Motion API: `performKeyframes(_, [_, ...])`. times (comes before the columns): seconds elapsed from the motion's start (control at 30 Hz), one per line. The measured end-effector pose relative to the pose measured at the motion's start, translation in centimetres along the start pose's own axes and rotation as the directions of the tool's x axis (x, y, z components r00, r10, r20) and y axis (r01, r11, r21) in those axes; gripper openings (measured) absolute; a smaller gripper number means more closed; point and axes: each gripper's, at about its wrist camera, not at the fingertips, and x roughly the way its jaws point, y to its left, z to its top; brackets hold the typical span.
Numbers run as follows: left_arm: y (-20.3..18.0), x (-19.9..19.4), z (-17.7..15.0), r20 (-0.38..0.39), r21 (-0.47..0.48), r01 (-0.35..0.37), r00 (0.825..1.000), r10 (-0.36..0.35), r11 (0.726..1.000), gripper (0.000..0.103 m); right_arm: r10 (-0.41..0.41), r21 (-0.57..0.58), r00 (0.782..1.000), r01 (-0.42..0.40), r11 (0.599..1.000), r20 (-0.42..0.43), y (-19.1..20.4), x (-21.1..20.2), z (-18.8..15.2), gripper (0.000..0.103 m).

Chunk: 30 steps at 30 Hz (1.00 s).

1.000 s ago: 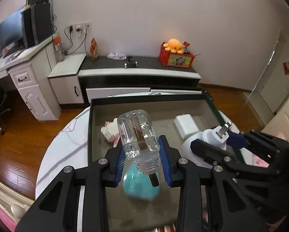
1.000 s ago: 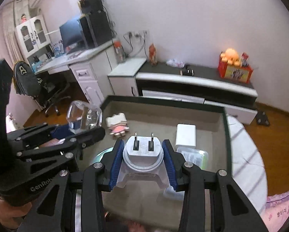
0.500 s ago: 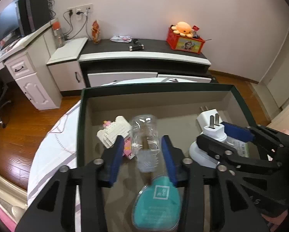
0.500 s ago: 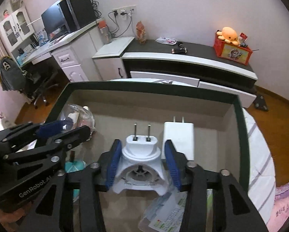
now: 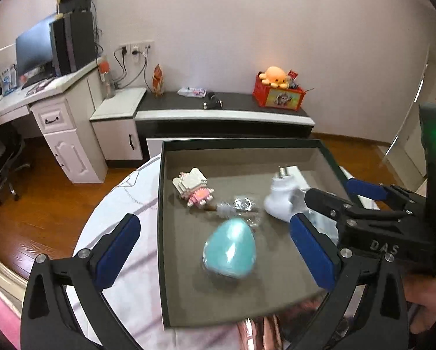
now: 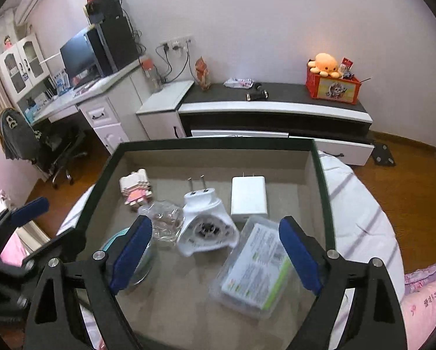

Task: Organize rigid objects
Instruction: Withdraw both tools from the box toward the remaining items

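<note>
White wall point(image 5: 247, 29), wooden floor point(image 5: 43, 198), white desk point(image 6: 101, 99), low dark cabinet point(image 5: 223, 110).

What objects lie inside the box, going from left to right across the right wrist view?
Pink and white block figure → clear plastic bottle → white plug adapter → white rectangular charger

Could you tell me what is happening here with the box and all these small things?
A person holding a tool in each hand is sorting small items into an open box on a round table. Both have just been opening: the left tool stands wide with nothing between its pads, and the clear bottle lies on its side in the box by the teal egg-shaped case. The right tool is open too, with the white plug adapter resting on the box floor, beside the white charger.
</note>
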Motion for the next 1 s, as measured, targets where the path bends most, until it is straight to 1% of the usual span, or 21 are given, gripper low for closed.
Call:
performKeyframes(0.2, [-0.7,-5.4,-2.5,0.057,-0.021,-0.014,0.998,0.015,1.0,0.103,0.005,0.026,0.997,-0.007,1.0,0.081,0.3,-5.9,-2.8,0.09])
performKeyframes(0.33, [-1.4,-8.1,-4.5,0.066,-0.022,-0.005,0.998,0.007,1.0,0.103,0.01,0.044,0.993,-0.015,0.999,0.121,0.3,-9.9,-5.9,0.091])
performKeyframes(0.43, [-1.9,-10.0,-6.4,0.078,-0.015,-0.023,0.997,0.024,1.0,0.103,0.016,0.051,0.989,-0.023,0.998,0.144,-0.1,-12.6,-8.7,0.091])
performKeyframes(0.57, [-2.4,-11.7,-9.3,0.081,-0.024,-0.034,0.996,0.036,0.999,0.103,-0.005,0.062,0.987,-0.005,0.998,0.162,-0.6,-15.6,-12.4,0.091])
performKeyframes(0.7, [-2.9,-12.5,-11.8,0.071,-0.032,-0.044,0.996,0.047,0.998,0.103,-0.028,0.072,0.986,0.017,0.997,0.166,-0.9,-17.0,-16.0,0.091])
performKeyframes(0.77, [-3.2,-12.5,-12.9,0.062,-0.033,-0.039,0.997,0.041,0.999,0.103,-0.007,0.075,0.99,-0.004,0.997,0.144,-0.9,-17.0,-17.6,0.091])
performKeyframes(0.83, [-3.5,-12.6,-14.0,0.048,-0.034,-0.04,0.998,0.042,0.999,0.103,-0.009,0.062,0.993,0.002,0.998,0.119,-0.8,-16.7,-18.8,0.091])
performKeyframes(0.93, [-3.8,-12.4,-14.8,0.029,-0.028,-0.043,0.999,0.044,0.999,0.103,0.005,0.06,0.996,-0.01,0.998,0.089,-0.9,-16.2,-19.8,0.091])
performKeyframes(1.0, [-4.0,-12.4,-14.9,0.025,-0.019,-0.055,0.998,0.055,0.998,0.103,0.008,0.054,0.996,-0.013,0.998,0.088,-0.7,-16.0,-19.9,0.091])
